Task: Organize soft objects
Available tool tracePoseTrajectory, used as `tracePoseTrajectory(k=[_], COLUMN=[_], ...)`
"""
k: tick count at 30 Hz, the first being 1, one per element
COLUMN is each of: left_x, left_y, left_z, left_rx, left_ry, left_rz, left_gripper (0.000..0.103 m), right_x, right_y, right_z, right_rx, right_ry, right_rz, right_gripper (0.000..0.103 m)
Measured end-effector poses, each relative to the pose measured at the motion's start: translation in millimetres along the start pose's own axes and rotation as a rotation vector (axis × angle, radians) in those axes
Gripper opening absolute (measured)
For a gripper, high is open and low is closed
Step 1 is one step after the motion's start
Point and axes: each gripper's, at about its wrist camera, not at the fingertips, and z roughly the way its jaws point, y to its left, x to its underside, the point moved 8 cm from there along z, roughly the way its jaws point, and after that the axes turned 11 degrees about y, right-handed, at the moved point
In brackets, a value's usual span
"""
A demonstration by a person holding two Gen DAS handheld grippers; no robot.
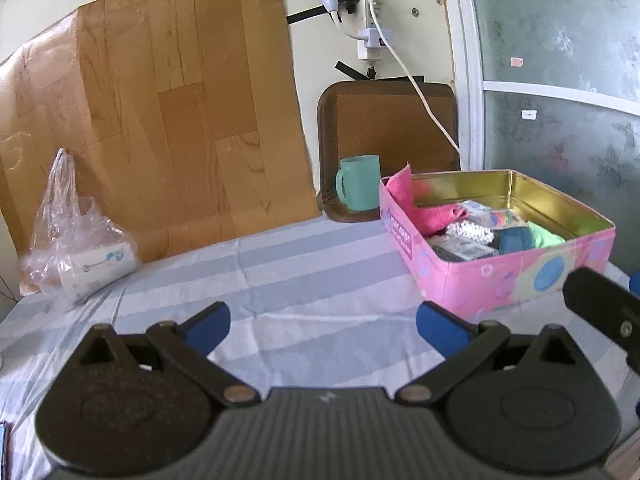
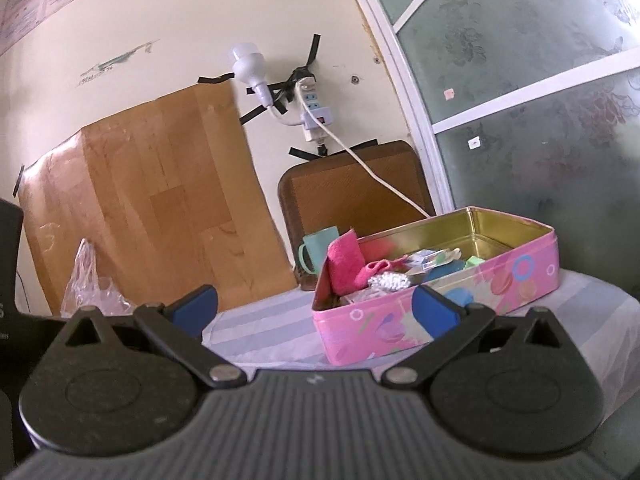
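Observation:
A pink tin box with a gold inside stands on the striped cloth at the right. In it lie a pink cloth, a green cloth, a silver scrunchie and several small packets. My left gripper hangs open over bare cloth, left of the tin, with nothing between its blue pads. My right gripper is open and empty too, low and in front of the same tin; its pink cloth drapes over the near left corner.
A teal mug stands behind the tin on a brown mat. A clear plastic bag with a white cup lies at the back left. A wood-pattern board leans on the wall. A power strip and cable hang above.

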Motion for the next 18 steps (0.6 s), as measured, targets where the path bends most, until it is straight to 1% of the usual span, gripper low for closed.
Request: tracePoseTrajectory(k=[10, 18], left_x=[17.9, 28.8], left_y=[12.3, 30.6], left_z=[-15.5, -17.1], left_rx=[0.004, 0.041], left_ry=[-0.013, 0.024], left_rz=[-0.005, -0.054], left_gripper=[0.103, 0.103], right_x=[5.1, 4.3], right_y=[16.8, 30.0], right_z=[-7.9, -10.0], right_rx=[-0.005, -0.002], right_ry=[-0.007, -0.03], right_rz=[-0.028, -0.047], right_gripper=[0.103, 0.103])
